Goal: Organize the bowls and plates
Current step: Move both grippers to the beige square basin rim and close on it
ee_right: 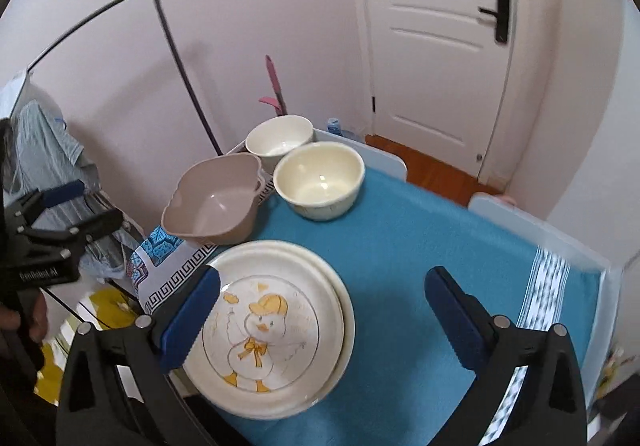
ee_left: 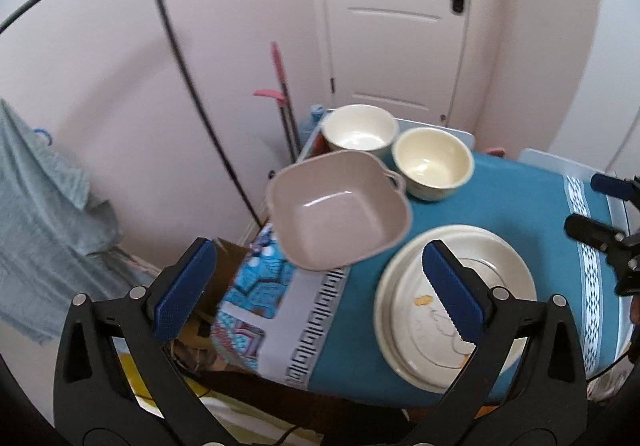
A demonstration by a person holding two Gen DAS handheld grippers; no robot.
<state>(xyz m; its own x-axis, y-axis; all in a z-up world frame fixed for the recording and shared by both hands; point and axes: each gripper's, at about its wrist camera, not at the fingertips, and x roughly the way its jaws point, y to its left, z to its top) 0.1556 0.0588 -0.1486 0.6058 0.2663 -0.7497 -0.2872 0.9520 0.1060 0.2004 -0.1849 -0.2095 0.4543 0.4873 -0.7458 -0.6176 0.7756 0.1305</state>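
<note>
- Our left tool (ee_left: 316, 286) gapes wide and holds nothing, above the desk's (ee_left: 500, 197) edge.
- Our right tool (ee_right: 324, 310) is also spread wide, empty.
- The duck plate (ee_right: 268, 326) sits stacked on another plate, beneath our right tool's left finger.
- Ahead of both tools: a beige square bowl (ee_right: 216, 205), then two cream bowls (ee_right: 320, 181) (ee_right: 280, 135) close together.

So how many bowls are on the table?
3: a pinkish square bowl at the table's left edge, a cream bowl right of it, and a white bowl behind them at the far edge.
</note>
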